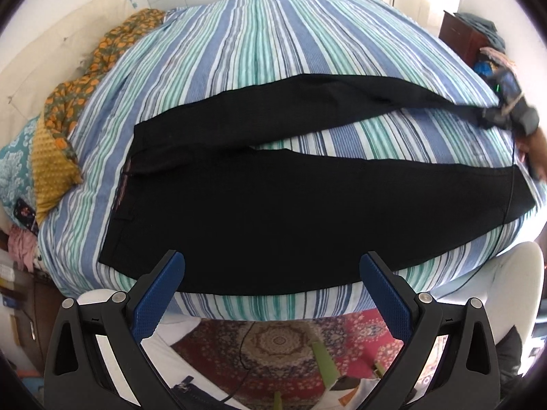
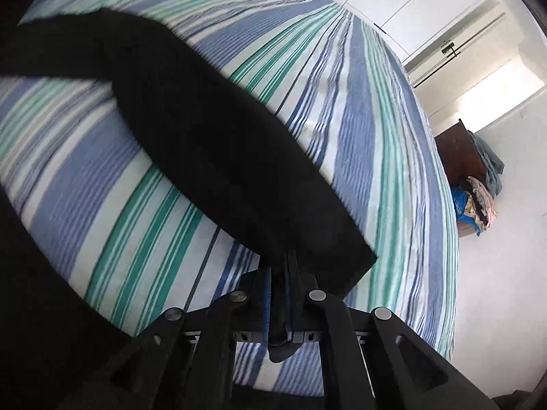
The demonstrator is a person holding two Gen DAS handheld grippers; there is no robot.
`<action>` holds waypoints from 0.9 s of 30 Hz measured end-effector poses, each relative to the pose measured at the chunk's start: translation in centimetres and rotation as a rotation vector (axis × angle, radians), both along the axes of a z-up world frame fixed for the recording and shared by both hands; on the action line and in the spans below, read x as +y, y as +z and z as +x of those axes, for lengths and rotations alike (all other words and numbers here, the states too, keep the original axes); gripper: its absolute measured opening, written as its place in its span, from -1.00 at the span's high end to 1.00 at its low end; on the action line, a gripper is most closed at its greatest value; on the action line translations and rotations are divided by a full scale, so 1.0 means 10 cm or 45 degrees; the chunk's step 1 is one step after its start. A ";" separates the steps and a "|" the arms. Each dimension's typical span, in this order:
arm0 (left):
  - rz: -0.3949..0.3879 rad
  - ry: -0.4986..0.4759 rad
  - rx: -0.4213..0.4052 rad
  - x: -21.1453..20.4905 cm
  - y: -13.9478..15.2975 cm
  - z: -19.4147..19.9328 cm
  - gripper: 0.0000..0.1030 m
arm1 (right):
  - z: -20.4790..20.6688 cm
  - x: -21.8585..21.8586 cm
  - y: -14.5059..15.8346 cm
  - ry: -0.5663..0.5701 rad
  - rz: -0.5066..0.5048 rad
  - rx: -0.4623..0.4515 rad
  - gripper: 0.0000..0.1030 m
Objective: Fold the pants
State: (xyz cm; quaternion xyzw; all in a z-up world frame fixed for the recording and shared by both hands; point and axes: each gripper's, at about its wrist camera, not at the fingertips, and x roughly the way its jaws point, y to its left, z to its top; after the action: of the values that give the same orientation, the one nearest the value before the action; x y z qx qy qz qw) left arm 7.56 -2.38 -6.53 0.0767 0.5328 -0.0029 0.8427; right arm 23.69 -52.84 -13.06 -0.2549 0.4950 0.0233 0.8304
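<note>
I see the black pants point(image 1: 273, 198) spread flat on the striped bedspread point(image 1: 259, 34), filling the middle of the left wrist frame. The waistband sits toward the left of that frame, and the two legs run off to the right with a wedge of blue and green stripes showing between them.

My left gripper point(image 1: 271, 266) hangs over the near edge of the bed at the bottom of the frame. Its jaws stand wide apart, the blue pads point(image 1: 155, 294) clear of the cloth, nothing between them.

My right gripper point(image 2: 285, 273) shows at the lower centre of the right wrist frame with its jaws pressed together on the hem end of one pant leg; the black fabric runs from the pinch up toward the upper left. In the left wrist view the same gripper appears blurred at the right edge, at the end of the upper leg.

A patterned orange pillow point(image 1: 65, 102) lies along the left edge of the bed, and a red rug point(image 1: 280, 341) covers the floor at the bottom.
</note>
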 end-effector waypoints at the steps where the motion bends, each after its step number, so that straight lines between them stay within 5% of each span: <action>1: 0.003 -0.014 0.016 -0.05 -0.03 0.04 -0.99 | 0.18 -0.12 0.28 -0.035 0.055 -0.049 0.89; 3: 0.007 -0.050 0.037 -0.16 -0.06 0.11 -0.99 | 0.62 -0.39 0.81 -0.116 0.133 -0.155 0.87; 5: 0.019 -0.081 0.027 -0.26 -0.04 0.16 -0.99 | 1.14 -0.73 1.16 -0.227 0.250 -0.191 0.14; 6: 0.023 -0.092 0.011 -0.30 -0.03 0.18 -0.99 | 1.37 -0.89 1.23 -0.306 0.263 -0.196 -0.60; 7: 0.030 -0.097 -0.003 -0.33 -0.02 0.20 -0.99 | 1.53 -1.05 1.25 -0.387 0.261 -0.209 -0.73; 10: 0.045 -0.093 0.009 -0.35 -0.11 0.28 -0.99 | 1.68 -1.49 1.09 -0.551 0.374 -0.230 -0.52; 12: 0.033 -0.090 0.068 -0.35 -0.22 0.35 -0.99 | 1.62 -1.78 0.77 -0.687 0.634 -0.161 -0.25; 15: 0.042 -0.089 0.120 -0.36 -0.33 0.42 -0.98 | 1.48 -2.03 0.13 -0.863 0.970 -0.030 -0.11; 20: 0.040 -0.063 0.155 -0.34 -0.44 0.48 -0.98 | 1.47 -2.08 -0.42 -1.001 1.118 -0.037 -0.12; 23: 0.029 -0.055 0.167 -0.31 -0.52 0.50 -0.98 | 1.59 -1.88 -0.22 -0.861 1.059 -0.057 0.62; 25: 0.027 -0.057 0.164 -0.28 -0.59 0.54 -0.98 | 1.63 -1.68 0.07 -0.651 0.796 -0.165 0.61; 27: 0.024 -0.054 0.147 -0.19 -0.67 0.66 -0.98 | 1.70 -1.69 0.01 -0.658 0.654 -0.107 0.52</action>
State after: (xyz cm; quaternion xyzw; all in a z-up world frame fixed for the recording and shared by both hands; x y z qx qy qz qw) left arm 14.18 -4.26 -13.21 0.0955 0.5788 -0.0203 0.8096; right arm 40.68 -69.79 -12.98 0.0947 0.4864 -0.0742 0.8654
